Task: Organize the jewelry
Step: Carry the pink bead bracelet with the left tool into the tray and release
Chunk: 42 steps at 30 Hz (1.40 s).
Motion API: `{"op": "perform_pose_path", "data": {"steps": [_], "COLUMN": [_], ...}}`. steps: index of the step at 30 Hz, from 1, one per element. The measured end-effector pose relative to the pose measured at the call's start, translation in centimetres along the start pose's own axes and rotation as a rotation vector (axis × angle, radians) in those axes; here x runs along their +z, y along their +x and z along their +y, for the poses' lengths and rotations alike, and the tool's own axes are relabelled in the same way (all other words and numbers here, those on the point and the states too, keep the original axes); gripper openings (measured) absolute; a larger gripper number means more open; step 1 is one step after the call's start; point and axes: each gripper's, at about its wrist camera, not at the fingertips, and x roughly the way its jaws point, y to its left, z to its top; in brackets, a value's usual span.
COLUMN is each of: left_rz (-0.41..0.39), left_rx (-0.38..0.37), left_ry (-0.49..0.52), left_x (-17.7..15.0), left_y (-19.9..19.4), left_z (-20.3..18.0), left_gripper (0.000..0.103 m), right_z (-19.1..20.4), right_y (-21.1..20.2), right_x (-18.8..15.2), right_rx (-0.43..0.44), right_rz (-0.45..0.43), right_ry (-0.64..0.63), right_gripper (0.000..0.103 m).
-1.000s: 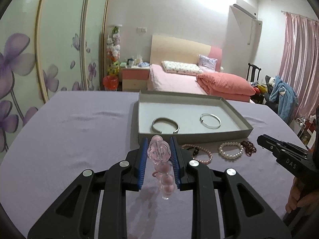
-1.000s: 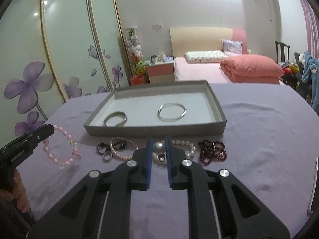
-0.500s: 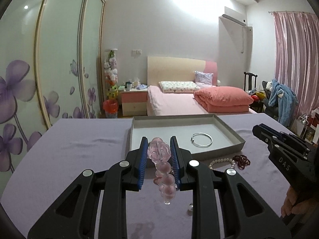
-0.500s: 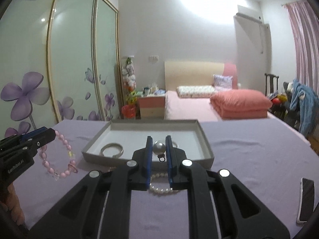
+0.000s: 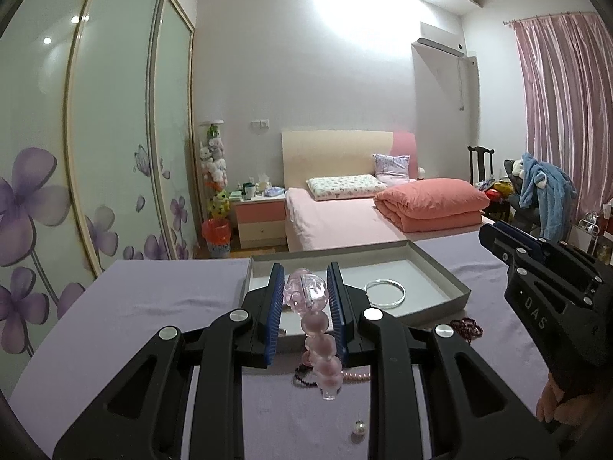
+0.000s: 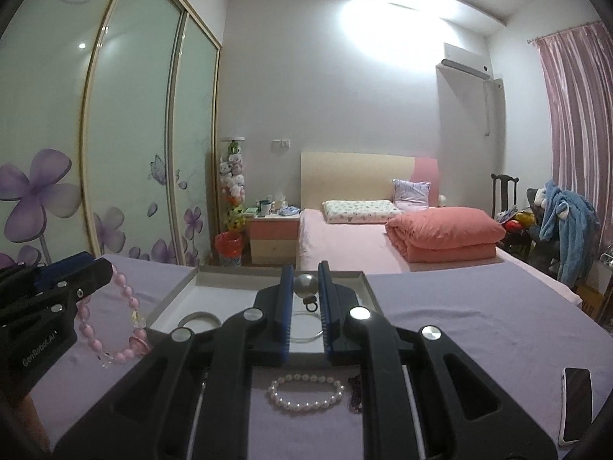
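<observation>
My left gripper (image 5: 305,273) is shut on a pink bead bracelet (image 5: 323,364) at its large clear-pink bead, and the rest of the strand hangs below the jaws. My right gripper (image 6: 305,274) is shut on a pearl earring (image 6: 305,285) with a small dark ring under the pearl. Both are held above the purple table, in front of the grey tray (image 5: 440,268) (image 6: 176,293). The tray holds a silver bangle (image 5: 384,294) and a second bangle (image 6: 199,320). Each view shows the other gripper at its edge: the right gripper (image 5: 494,237) and the left gripper (image 6: 92,268) with the pink bracelet (image 6: 122,329).
A white pearl bracelet (image 6: 305,391), dark red beads (image 5: 465,326), a pink pearl bracelet (image 5: 356,375) and a loose pearl piece (image 5: 359,427) lie on the table before the tray. A phone (image 6: 574,402) lies at the right edge. A bed and wardrobe stand beyond.
Both grippers have risen and tipped upward, so the tray sits lower in both views. The right one has lifted the pearl earring off the table beside the white pearl bracelet.
</observation>
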Motion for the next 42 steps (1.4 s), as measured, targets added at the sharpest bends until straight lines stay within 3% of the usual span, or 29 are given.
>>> {"op": "perform_pose_path", "data": {"steps": [12, 21, 25, 32, 42], "left_rz": [-0.010, 0.030, 0.047, 0.117, 0.217], "left_rx": [0.006, -0.025, -0.029, -0.067, -0.093], "left_ry": [-0.010, -0.064, -0.084, -0.122, -0.166], "left_x": [0.8, 2.2, 2.6, 2.2, 0.9], "left_y": [1.2, 5.4, 7.7, 11.9, 16.2], "left_z": [-0.3, 0.4, 1.0, 1.7, 2.9], "left_gripper": [0.024, 0.024, 0.024, 0.024, 0.024], "right_z": [-0.8, -0.7, -1.3, -2.1, -0.8], "right_y": [1.2, 4.6, 8.0, 15.4, 21.4], "right_x": [0.3, 1.1, 1.5, 0.4, -2.3], "right_rx": [-0.029, -0.024, 0.005, 0.040, 0.060], "right_rz": [-0.022, -0.006, 0.063, 0.256, 0.460], "right_ry": [0.007, 0.044, 0.094, 0.189, 0.206], "right_gripper": [0.014, 0.014, 0.014, 0.014, 0.014]}}
